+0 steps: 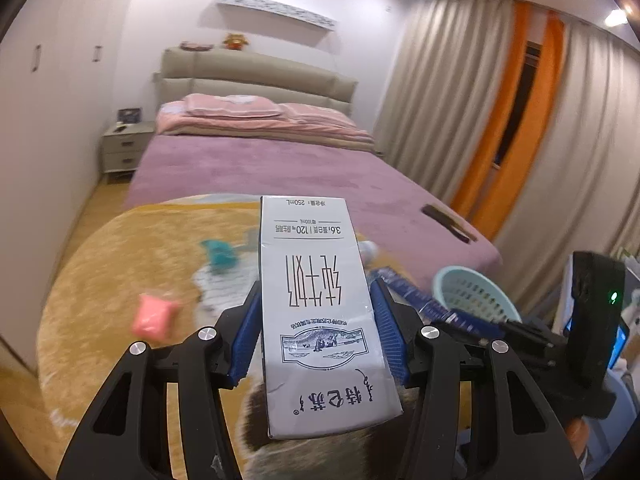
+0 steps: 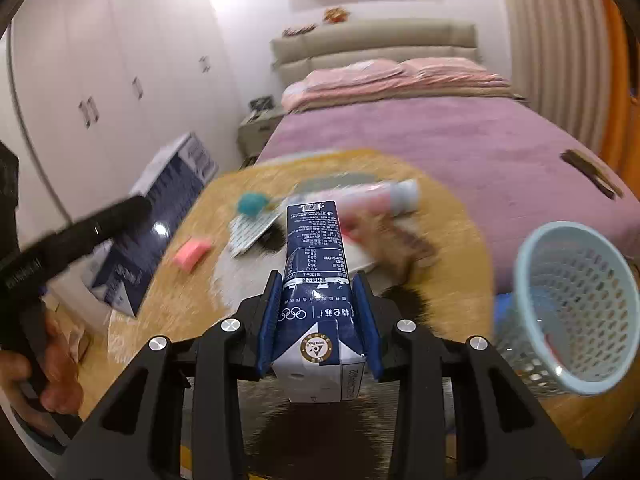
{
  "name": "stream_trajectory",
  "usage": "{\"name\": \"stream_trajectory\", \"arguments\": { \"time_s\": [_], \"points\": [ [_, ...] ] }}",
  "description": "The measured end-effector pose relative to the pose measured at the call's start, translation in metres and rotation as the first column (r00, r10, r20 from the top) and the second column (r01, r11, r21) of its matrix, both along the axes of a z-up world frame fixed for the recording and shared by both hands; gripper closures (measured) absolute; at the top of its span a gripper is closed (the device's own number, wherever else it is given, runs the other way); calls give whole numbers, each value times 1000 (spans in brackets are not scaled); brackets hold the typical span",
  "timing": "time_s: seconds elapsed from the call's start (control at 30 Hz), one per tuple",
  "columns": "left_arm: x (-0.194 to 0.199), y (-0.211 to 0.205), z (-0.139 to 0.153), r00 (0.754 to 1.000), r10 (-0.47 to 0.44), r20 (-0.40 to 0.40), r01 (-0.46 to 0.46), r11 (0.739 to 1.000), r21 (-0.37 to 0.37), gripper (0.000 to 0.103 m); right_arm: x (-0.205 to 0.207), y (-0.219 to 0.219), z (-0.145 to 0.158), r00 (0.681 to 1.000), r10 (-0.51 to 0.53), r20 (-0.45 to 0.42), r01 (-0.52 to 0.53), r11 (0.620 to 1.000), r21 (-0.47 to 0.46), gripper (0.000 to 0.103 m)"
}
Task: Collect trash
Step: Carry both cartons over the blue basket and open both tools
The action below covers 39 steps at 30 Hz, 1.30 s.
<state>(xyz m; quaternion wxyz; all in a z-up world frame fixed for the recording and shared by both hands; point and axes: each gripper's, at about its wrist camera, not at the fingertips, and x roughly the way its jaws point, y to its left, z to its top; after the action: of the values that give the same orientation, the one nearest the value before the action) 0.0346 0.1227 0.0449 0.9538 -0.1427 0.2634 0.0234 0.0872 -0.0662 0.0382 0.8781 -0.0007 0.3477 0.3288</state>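
Observation:
My left gripper (image 1: 314, 334) is shut on a white and silver milk carton (image 1: 316, 304), held above the yellow round rug. My right gripper (image 2: 318, 324) is shut on a dark blue milk carton (image 2: 316, 276), also held in the air; that carton shows in the left wrist view (image 1: 420, 300) at the right. A light blue mesh basket (image 2: 576, 308) stands at the right, close to my right gripper; it also shows in the left wrist view (image 1: 476, 294). On the rug lie a pink packet (image 2: 192, 254), a teal ball (image 2: 250, 204) and a pink and white tube (image 2: 380, 198).
A bed with a purple cover (image 2: 440, 140) lies beyond the rug, with a dark remote (image 2: 592, 178) near its right edge. A blue and white box (image 2: 160, 216) leans by the white wardrobe at the left. A nightstand (image 1: 124, 148) stands at the back left. Curtains (image 1: 500, 120) hang at the right.

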Motion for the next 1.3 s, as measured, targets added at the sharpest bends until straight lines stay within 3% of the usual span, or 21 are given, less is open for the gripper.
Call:
{"name": "stream_trajectory", "arguments": {
  "time_s": [0.2,0.33,0.53,0.7,0.97,1.3],
  "points": [
    [43,-43,0,992,-125,4,125,992,-7,52,20,-64,15,986,-161,37,160,987,31,70],
    [77,-86,-3,974,-227,3,227,974,-1,52,36,-109,12,960,-280,31,279,960,40,70],
    [121,-161,-14,937,-350,-22,350,934,72,51,66,-174,-11,898,-439,-35,441,897,42,70],
    [165,-208,-44,901,-424,-94,428,903,30,51,88,-212,-36,845,-525,-99,530,848,26,70],
    [210,-246,-94,869,-454,-197,463,886,1,51,104,-241,-76,787,-590,-182,598,802,-12,70],
    [224,-262,-115,850,-463,-251,472,881,-24,51,124,-243,-97,765,-602,-229,611,791,-39,70]
  ]
}}
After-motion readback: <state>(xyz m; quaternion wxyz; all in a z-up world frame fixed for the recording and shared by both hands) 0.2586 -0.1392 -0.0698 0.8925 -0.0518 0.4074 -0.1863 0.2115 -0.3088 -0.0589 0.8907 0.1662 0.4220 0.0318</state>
